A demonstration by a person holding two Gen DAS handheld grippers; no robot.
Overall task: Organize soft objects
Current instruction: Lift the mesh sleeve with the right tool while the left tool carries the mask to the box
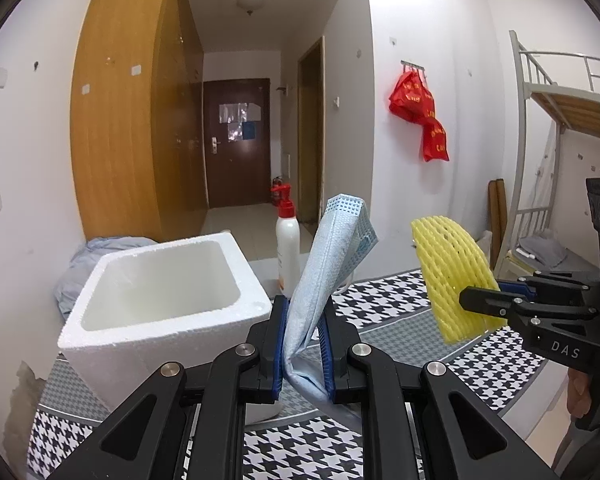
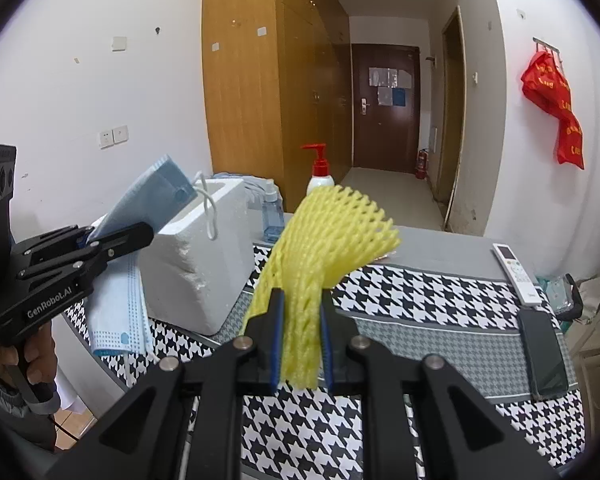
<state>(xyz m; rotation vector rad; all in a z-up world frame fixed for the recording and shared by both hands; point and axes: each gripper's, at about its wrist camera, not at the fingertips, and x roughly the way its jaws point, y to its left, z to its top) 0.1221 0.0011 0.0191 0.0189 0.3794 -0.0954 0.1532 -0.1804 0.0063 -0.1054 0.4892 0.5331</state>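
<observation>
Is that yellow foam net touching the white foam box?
Apart. In the left wrist view the net hangs in the right gripper, with patterned cloth visible between it and the box.

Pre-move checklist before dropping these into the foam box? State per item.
1. Left gripper clamped on blue face mask: ok.
2. Right gripper clamped on yellow foam net: ok.
3. Foam box open on top, nothing seen inside: ok.
4. Pump bottle stands just behind the box, beside the mask: not ok, watch it.
5. Second mask hangs low beside the box; snag risk: cannot tell.
6. Remote and phone far from the box: ok.
</observation>
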